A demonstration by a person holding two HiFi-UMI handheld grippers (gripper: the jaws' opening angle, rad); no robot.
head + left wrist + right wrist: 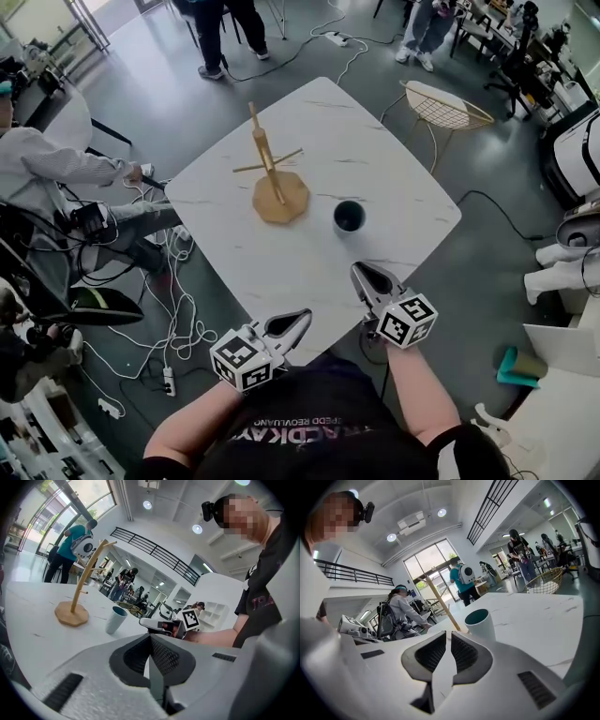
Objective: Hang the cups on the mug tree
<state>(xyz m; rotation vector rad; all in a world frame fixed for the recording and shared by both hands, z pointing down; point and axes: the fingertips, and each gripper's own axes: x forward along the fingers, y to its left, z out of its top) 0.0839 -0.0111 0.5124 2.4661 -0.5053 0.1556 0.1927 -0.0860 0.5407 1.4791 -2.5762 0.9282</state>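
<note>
A wooden mug tree (pixel 270 169) stands on a round wooden base near the middle of the white marble table (pixel 375 150); no cup hangs on its pegs. A pale cup with a dark teal inside (pixel 349 217) stands upright to the right of the base. The tree (pixel 78 590) and the cup (pixel 115 619) also show in the left gripper view; the cup (pixel 481 623) stands just past the jaws in the right gripper view. My left gripper (pixel 302 319) hovers at the table's near edge, shut and empty. My right gripper (pixel 359 273) sits a little nearer the cup, shut and empty.
A wire chair (pixel 442 108) stands beyond the table's right corner. A seated person (pixel 56 169) is at the left, with cables and a power strip (pixel 169 380) on the floor beside. Other people stand at the far side of the room.
</note>
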